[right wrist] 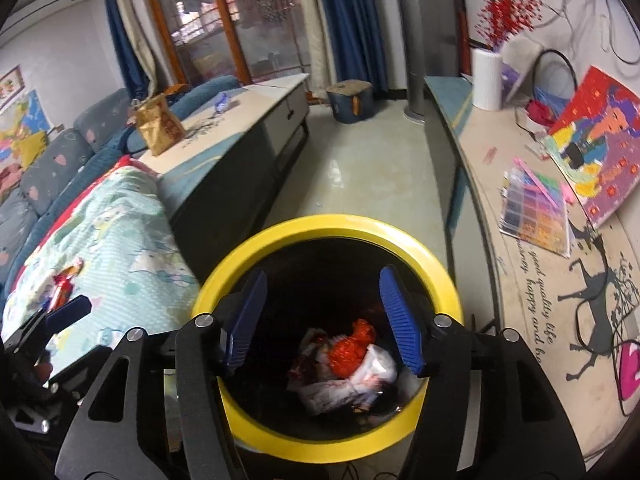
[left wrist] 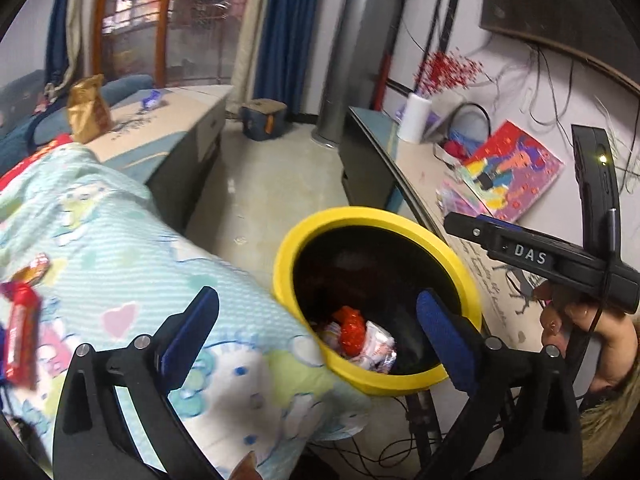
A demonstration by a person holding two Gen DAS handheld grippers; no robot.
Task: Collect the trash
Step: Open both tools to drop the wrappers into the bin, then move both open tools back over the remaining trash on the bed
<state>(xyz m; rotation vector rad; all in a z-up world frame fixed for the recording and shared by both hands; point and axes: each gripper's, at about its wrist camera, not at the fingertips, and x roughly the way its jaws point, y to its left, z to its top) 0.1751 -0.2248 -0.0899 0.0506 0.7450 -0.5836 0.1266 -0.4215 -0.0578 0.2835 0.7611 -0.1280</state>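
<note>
A yellow-rimmed bin [left wrist: 472, 280] [right wrist: 224, 276] with a black inside stands on the floor between the bed and a side table. At its bottom lie a crumpled red wrapper [left wrist: 352, 330] [right wrist: 350, 350] and white wrappers [left wrist: 380, 350] [right wrist: 372, 368]. My left gripper [left wrist: 316, 296] is open and empty, straddling the bin's near-left rim and the blanket's edge. Directly above the bin's mouth, my right gripper [right wrist: 324, 274] is also open and empty. A red snack wrapper [left wrist: 20, 332] [right wrist: 64, 284] lies on the pale patterned blanket [left wrist: 140, 260] [right wrist: 112, 232].
A hand [left wrist: 580, 320] holds the other gripper at the right. A gold bag [left wrist: 86, 108] [right wrist: 158, 128] and a blue wrapper [left wrist: 152, 98] [right wrist: 222, 102] sit on the low cabinet. The right-hand table carries a painting [left wrist: 516, 168] [right wrist: 600, 140] and a white vase [left wrist: 416, 118] [right wrist: 486, 80].
</note>
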